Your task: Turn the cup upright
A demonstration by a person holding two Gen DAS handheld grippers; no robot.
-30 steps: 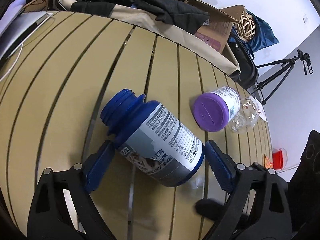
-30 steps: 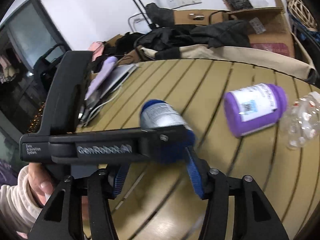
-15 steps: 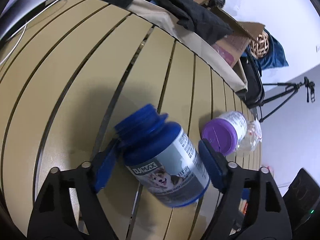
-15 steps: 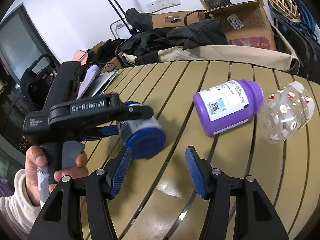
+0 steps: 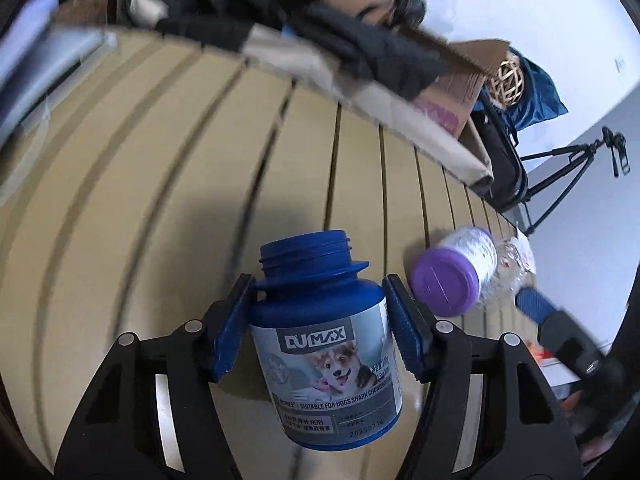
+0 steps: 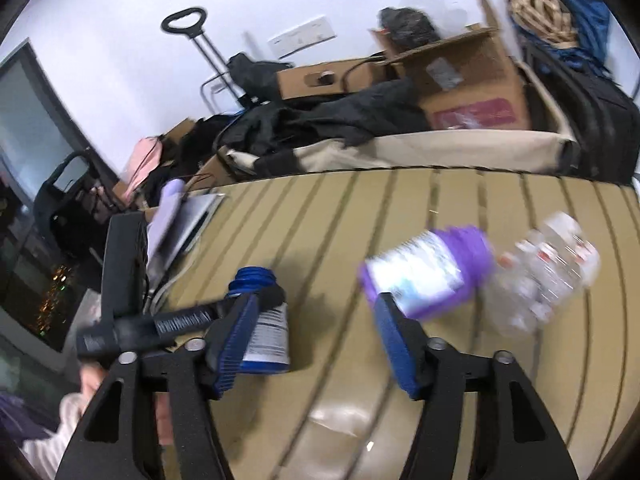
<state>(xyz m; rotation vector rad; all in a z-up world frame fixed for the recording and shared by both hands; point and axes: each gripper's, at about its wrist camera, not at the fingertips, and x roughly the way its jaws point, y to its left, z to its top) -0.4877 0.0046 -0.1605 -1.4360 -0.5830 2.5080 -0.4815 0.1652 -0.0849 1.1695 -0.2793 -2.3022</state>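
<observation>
A purple jar (image 6: 432, 276) lies touching a clear jar (image 6: 548, 276) on slatted table (image 6: 400, 208).

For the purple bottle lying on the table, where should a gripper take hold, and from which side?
Grip the purple bottle across its labelled cylindrical middle, coming from above with the fingers either side of its width. It lies on its side on the slatted table, and the clear bottle crowds one end, so an end-on approach there looks blocked. The open right gripper is nearest.
</observation>
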